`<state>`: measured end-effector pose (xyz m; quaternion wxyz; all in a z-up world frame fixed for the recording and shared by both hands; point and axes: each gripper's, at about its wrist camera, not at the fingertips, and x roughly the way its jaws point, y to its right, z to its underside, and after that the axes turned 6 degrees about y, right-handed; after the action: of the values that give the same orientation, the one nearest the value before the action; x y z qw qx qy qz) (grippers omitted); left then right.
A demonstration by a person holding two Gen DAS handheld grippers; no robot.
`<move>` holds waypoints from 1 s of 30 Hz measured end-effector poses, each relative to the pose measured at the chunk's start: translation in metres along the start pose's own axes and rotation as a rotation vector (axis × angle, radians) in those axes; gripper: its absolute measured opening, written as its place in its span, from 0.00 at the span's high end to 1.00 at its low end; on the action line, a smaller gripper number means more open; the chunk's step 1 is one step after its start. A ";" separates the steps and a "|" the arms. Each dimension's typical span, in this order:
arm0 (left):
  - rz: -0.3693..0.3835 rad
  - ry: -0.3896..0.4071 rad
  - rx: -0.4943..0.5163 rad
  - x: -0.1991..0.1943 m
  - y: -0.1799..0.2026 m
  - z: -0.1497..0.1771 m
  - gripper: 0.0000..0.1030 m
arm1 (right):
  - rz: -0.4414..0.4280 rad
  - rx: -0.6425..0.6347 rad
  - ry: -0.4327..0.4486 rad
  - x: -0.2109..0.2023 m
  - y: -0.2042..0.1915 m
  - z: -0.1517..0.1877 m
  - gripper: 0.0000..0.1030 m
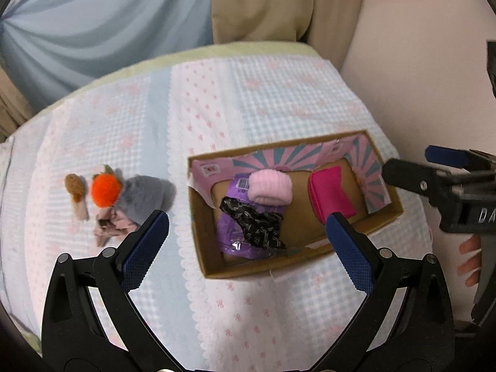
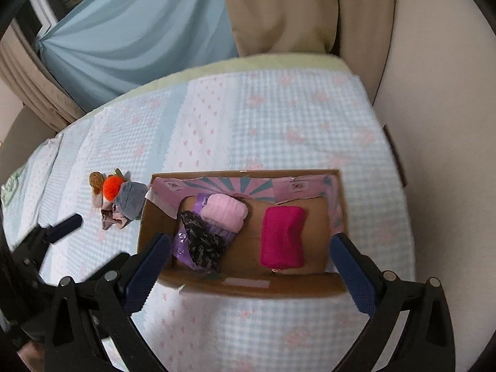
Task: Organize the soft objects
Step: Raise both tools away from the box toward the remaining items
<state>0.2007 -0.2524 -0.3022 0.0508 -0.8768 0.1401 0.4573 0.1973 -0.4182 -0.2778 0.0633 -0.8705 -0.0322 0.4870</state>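
An open cardboard box (image 1: 384,221) (image 2: 248,288) sits on the bed. Inside lie a pale pink roll (image 1: 271,187) (image 2: 224,212), a magenta pouch (image 1: 331,197) (image 2: 282,237), a black patterned cloth (image 1: 254,223) (image 2: 203,241) and a purple packet (image 1: 231,235) (image 2: 181,241). Left of the box is a pile: an orange pom-pom (image 1: 104,190) (image 2: 112,187), a grey furry item (image 1: 145,197) (image 2: 131,200), a brown ball (image 1: 73,186) (image 2: 96,179) and a pinkish cloth (image 1: 108,228) (image 2: 113,218). My left gripper (image 1: 248,241) is open above the box's near side. My right gripper (image 2: 251,266) is open above the box's near edge.
The bed has a pale blue and pink checked cover (image 1: 248,99) (image 2: 279,117). Blue and beige curtains (image 1: 93,15) (image 2: 139,31) hang behind it. A cream wall (image 1: 418,46) (image 2: 434,93) runs along the right side. The right gripper's body (image 1: 434,183) shows at the right edge.
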 end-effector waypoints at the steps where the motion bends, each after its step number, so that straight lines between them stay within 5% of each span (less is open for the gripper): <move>1: -0.003 0.013 -0.002 -0.010 0.000 -0.001 0.02 | 0.017 -0.014 0.016 -0.012 -0.004 0.002 0.01; 15: -0.039 0.181 -0.077 -0.155 -0.027 0.009 0.02 | 0.064 -0.013 0.164 -0.149 -0.037 0.036 0.01; 30: -0.179 0.283 -0.218 -0.249 -0.081 0.048 0.02 | 0.004 -0.078 0.264 -0.181 -0.077 0.043 0.01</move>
<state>0.0519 -0.1149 -0.1296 -0.0241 -0.9416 0.0169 0.3353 0.0665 -0.3597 -0.1360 0.0323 -0.9288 -0.0408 0.3668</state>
